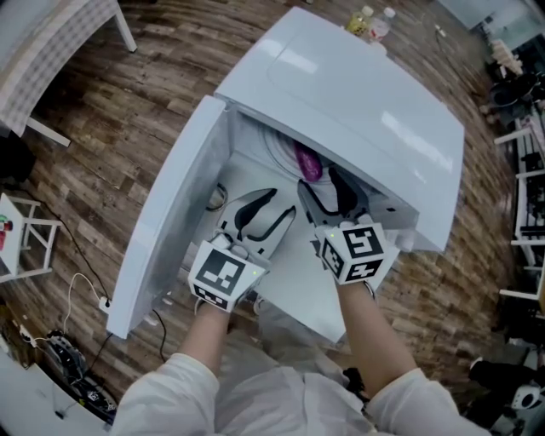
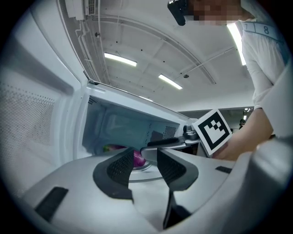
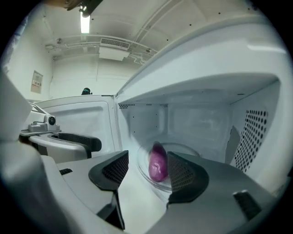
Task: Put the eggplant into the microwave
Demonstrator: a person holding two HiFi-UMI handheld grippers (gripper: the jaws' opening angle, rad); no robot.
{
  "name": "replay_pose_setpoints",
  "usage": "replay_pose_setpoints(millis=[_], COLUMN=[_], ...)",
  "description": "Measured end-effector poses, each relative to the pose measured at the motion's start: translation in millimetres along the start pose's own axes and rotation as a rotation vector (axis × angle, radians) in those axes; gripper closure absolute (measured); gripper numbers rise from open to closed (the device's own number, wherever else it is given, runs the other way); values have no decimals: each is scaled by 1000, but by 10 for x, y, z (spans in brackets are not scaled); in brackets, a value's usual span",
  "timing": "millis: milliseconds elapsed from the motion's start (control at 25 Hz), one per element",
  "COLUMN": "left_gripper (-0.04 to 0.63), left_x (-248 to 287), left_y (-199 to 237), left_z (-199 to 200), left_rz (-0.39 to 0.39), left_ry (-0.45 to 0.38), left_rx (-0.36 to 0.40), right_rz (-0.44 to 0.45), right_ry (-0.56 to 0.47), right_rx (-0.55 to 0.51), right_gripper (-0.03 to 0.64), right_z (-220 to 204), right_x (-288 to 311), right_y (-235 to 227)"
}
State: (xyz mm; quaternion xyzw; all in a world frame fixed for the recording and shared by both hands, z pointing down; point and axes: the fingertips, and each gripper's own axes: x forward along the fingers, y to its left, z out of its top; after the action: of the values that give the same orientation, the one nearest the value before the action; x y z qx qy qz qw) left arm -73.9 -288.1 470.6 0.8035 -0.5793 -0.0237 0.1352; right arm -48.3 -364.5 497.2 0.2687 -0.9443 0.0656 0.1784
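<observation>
The purple eggplant (image 1: pixel 308 162) lies on the glass turntable (image 3: pixel 194 149) inside the white microwave (image 1: pixel 358 94), whose door (image 1: pixel 170 230) hangs open to the left. In the right gripper view the eggplant (image 3: pixel 158 165) rests a little beyond my right gripper (image 3: pixel 147 167), which is open and apart from it. My right gripper (image 1: pixel 317 176) reaches into the oven's mouth. My left gripper (image 1: pixel 281 203) is held beside it at the opening, open and empty. In the left gripper view the eggplant (image 2: pixel 138 159) shows far behind the left gripper (image 2: pixel 145 160).
The open door stands close on the left of my left gripper. Two bottles (image 1: pixel 368 20) stand behind the microwave. A white table (image 1: pixel 51 51) is at the upper left, and cables (image 1: pixel 81 289) trail over the wooden floor. Racks (image 1: pixel 528 170) line the right edge.
</observation>
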Motion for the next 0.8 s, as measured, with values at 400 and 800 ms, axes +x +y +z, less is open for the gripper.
replay_pose_setpoints(millis=[400, 800], left_gripper=[446, 494], left_x=[-206, -512], left_y=[-212, -539], left_z=[73, 139], left_rz=[-31, -96], left_ry=[25, 69], left_rx=[31, 83], right_rz=[-3, -9], right_ry=[-55, -144], right_rx=[-31, -2], right_gripper=[410, 566], right_z=[83, 248], right_x=[-458, -989], right_y=[255, 458])
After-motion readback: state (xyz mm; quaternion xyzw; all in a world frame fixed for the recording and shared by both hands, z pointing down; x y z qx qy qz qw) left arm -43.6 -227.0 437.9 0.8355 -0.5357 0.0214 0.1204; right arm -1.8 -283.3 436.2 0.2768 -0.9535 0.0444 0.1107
